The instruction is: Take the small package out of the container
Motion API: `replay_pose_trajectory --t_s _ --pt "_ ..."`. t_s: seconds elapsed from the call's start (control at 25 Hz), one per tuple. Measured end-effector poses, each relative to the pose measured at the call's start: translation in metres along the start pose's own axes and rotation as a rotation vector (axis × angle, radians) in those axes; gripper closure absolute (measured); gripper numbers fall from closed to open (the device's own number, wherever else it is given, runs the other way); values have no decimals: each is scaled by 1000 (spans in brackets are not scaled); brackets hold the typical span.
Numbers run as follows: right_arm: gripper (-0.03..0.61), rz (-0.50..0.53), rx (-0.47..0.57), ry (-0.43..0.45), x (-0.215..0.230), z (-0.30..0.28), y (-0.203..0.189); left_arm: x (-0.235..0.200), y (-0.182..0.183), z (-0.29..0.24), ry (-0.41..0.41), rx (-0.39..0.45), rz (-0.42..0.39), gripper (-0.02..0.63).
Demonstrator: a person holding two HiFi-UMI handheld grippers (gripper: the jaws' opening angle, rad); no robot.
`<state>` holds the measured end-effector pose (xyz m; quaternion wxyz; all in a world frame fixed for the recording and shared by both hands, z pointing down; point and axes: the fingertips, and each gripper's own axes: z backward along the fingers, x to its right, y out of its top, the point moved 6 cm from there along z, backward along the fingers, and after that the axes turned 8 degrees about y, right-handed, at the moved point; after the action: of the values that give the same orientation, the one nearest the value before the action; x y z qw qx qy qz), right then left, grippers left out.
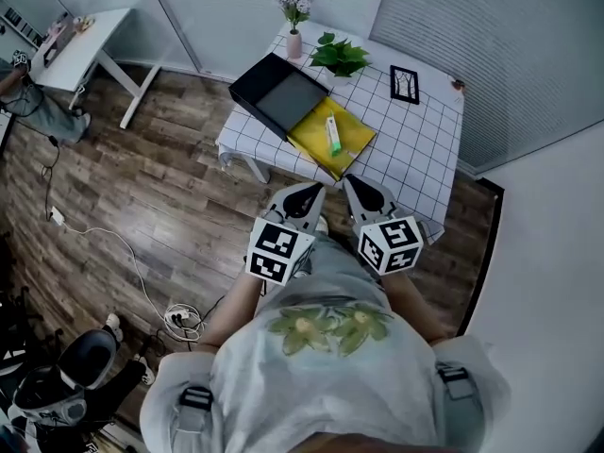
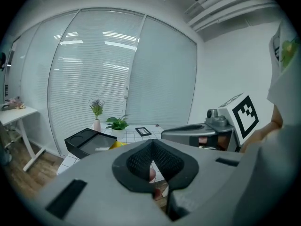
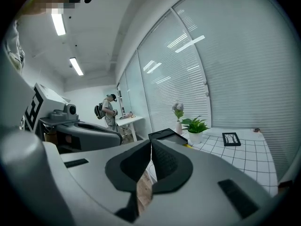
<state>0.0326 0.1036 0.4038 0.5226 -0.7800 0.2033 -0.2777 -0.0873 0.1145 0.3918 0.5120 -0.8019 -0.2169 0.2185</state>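
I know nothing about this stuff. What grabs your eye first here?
Two black-and-white marker cubes top the left hand-held gripper and right hand-held gripper, both shut, held out in front of the person. Ahead, a table in checked cloth carries a black box beside a yellow container with a small green-and-white package lying in it.

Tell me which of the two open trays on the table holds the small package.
The yellow tray, nearer the person: the green-and-white package lies in it. The black tray beside it shows only a grey floor.
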Motion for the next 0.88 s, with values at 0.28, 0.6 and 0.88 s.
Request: replay_pose_trajectory --t_s 0.28,0.6,0.88 --pt "571 4 -5 15 34 -35 18 -33 15 -33 37 -18 35 607" --pt "571 -20 -46 1 66 -63 19 -55 13 -64 54 -63 51 607" --pt "526 -49 -97 7 88 -84 11 -69 13 -90 63 -88 61 607"
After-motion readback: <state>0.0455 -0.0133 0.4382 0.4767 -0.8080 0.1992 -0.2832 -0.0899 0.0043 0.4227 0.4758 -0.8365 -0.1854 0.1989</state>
